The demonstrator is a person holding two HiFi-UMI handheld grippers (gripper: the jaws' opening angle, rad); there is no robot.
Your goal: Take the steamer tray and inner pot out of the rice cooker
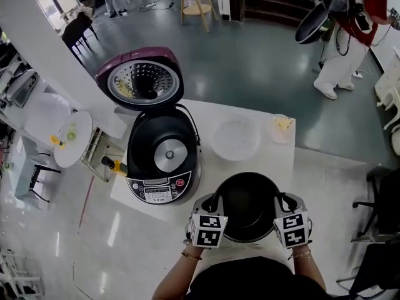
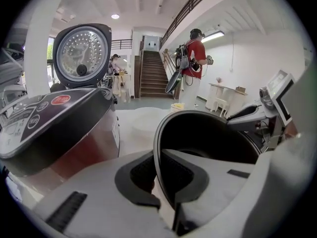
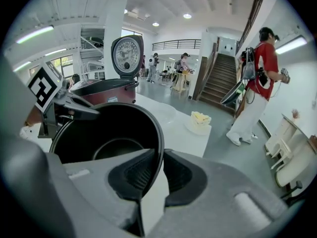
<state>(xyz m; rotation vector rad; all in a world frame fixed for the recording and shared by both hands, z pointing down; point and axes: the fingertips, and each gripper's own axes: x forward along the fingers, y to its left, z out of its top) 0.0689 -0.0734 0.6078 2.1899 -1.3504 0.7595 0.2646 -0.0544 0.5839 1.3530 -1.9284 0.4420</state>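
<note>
The black inner pot (image 1: 250,206) is out of the rice cooker (image 1: 164,161) and sits low over the near part of the white table (image 1: 206,180), between both grippers. My left gripper (image 1: 215,203) is shut on the pot's left rim (image 2: 157,148), one pad inside and one outside. My right gripper (image 1: 282,203) is shut on the right rim (image 3: 159,148) in the same way. The cooker stands to the left with its lid (image 1: 140,80) up and its cavity empty. The white steamer tray (image 1: 236,138) lies on the table beyond the pot.
A small container with yellow contents (image 1: 282,127) stands at the table's far right corner. A round side table (image 1: 72,139) is at the left. A person in a red top (image 1: 350,24) stands on the floor at the back right. An office chair (image 1: 381,199) is at the right.
</note>
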